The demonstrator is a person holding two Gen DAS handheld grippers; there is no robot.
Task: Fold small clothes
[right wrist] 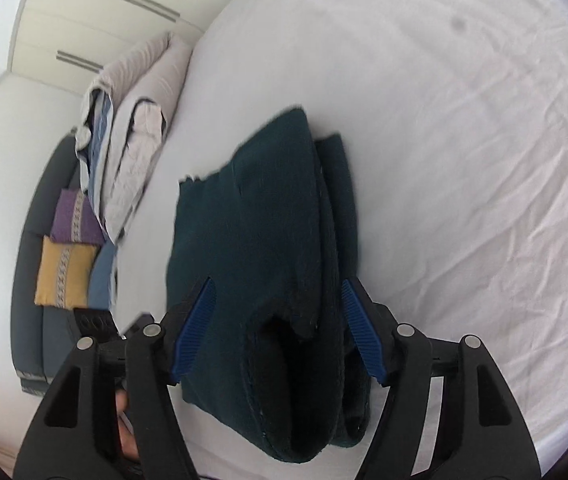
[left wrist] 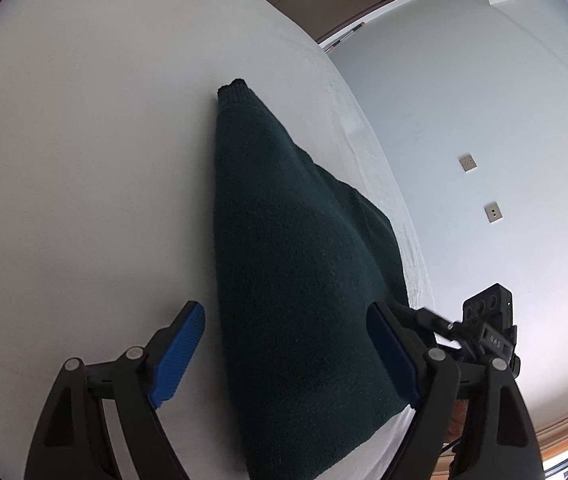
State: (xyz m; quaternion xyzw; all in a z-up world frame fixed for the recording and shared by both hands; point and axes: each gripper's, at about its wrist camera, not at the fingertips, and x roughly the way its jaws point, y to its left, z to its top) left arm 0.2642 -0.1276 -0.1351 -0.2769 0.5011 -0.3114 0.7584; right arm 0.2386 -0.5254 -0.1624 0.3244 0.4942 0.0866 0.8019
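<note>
A dark green knitted sweater (left wrist: 296,264) lies folded on the white bed sheet (left wrist: 83,160). In the left wrist view it runs lengthwise between the blue pads of my left gripper (left wrist: 284,348), which is open around its near end. In the right wrist view the sweater (right wrist: 259,240) shows stacked layers with a rolled edge near the camera. My right gripper (right wrist: 277,328) is open, its blue pads on either side of the sweater's near end. The right gripper's body also shows in the left wrist view (left wrist: 488,320) at the right.
Folded pale bedding (right wrist: 139,120) lies at the bed's left edge. A dark sofa with a purple cushion (right wrist: 75,216) and a yellow cushion (right wrist: 63,272) stands beyond it. The bed's edge (left wrist: 384,184) runs close to the wall with sockets.
</note>
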